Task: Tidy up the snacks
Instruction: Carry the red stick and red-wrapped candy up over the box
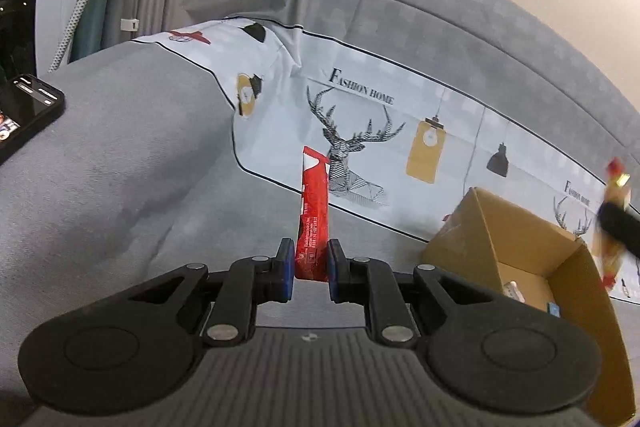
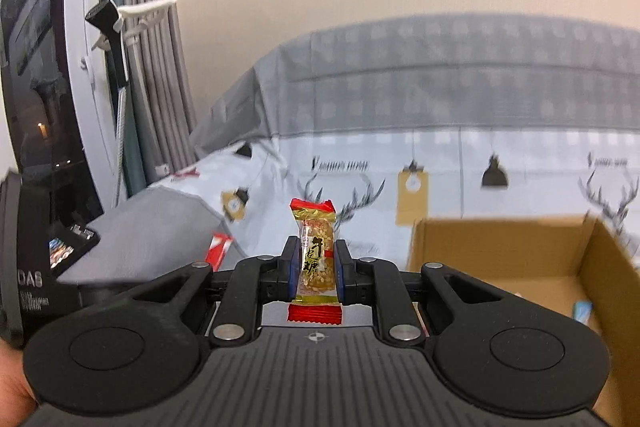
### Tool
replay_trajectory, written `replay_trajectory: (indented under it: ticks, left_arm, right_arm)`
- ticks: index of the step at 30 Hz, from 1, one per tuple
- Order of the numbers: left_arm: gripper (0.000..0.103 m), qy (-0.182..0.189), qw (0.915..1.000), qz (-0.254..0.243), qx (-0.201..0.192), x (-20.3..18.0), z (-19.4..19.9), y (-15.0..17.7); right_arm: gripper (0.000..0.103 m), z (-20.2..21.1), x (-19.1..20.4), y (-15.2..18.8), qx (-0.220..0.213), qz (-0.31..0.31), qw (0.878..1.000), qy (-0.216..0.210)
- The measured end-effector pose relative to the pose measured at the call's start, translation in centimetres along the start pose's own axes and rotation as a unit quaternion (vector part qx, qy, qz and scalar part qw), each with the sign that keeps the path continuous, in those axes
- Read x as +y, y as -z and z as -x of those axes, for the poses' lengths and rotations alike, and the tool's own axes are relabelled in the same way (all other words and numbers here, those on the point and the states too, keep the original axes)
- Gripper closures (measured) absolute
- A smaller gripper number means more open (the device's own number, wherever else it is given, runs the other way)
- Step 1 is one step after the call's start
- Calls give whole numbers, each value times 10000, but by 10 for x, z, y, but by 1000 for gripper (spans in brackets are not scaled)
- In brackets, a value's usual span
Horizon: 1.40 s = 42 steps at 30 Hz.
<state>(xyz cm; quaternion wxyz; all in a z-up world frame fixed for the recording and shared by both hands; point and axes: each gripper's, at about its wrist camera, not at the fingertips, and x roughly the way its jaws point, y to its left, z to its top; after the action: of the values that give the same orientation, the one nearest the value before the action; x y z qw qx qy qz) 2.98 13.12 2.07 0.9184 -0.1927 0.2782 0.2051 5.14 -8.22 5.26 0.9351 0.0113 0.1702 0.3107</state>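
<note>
My left gripper (image 1: pixel 311 251) is shut on a long red snack packet (image 1: pixel 315 211) that stands upright between the fingers, above the grey bed cover. My right gripper (image 2: pixel 316 251) is shut on a gold and red wrapped peanut candy (image 2: pixel 316 259), held upright. An open cardboard box (image 1: pixel 560 267) sits to the right on the bed; it also shows in the right wrist view (image 2: pixel 520 247) with a few small items on its bottom. The right gripper with its candy (image 1: pixel 616 219) shows blurred above the box's far edge. The red packet (image 2: pixel 218 247) shows at the left.
A black phone (image 1: pixel 24 111) lies on the grey cover at the far left. A pillow printed with deer and lamps (image 1: pixel 400 131) lies behind the box. Grey curtains (image 2: pixel 152 67) and a dark window (image 2: pixel 36 87) stand at the left. A beige wall is behind.
</note>
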Motion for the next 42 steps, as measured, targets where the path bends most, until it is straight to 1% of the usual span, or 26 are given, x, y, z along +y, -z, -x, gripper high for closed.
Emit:
replay_trajectory:
  ticks: [2,4,6,8,10,15,19,21,23,28,32,36,42]
  left_arm:
    - [85,78,9999,-56,-31,-6,0,0]
    - [85,186,9997,-101,-74,-12,0,0]
    - [85,296,9993,-168,-144,-20,0,1]
    - [85,454,9986,-190,-210,-28,0,1]
    - [85,617,9976,-203,-252,-37,0,2]
    - [85,1137,9928,-266,-282,-57,-2,7]
    - [85,1608,9849,-475,-439,-75,2,12]
    - [85,1872,9789,-620,-545,-83,5,14]
    - [85,2090,9724,-808,-654,-94,8,16]
    - [85,2552,9522,-1382,-956,-121,17,28]
    - [85,2813,9401,-1641,-1011,-136,19,39]
    - [85,2910,9340,-1808,-1011,-147,17,47]
    - [85,2952,9337,-1805,-917,-153,11,51]
  right_arm:
    - [84,6,-9,-7,-183,15,9998,107]
    - [84,9,-20,-7,-309,-58,9991,300]
    - [84,8,-36,-2,-244,-392,9975,532]
    - [84,11,-44,-2,-322,-490,9960,671]
    - [84,16,-47,0,-358,-378,9952,831]
    - [84,25,-62,5,-293,-209,9938,1050]
    - [84,37,-79,6,-310,-313,9906,1294]
    - [84,44,-90,7,-329,-430,9884,1418]
    - [84,48,-97,8,-337,-512,9866,1510]
    - [84,52,-105,11,-330,-543,9835,1695]
    - [84,54,-110,12,-343,-515,9817,1802]
    - [84,54,-117,12,-347,-545,9801,1880]
    - [84,55,-122,11,-370,-633,9785,1925]
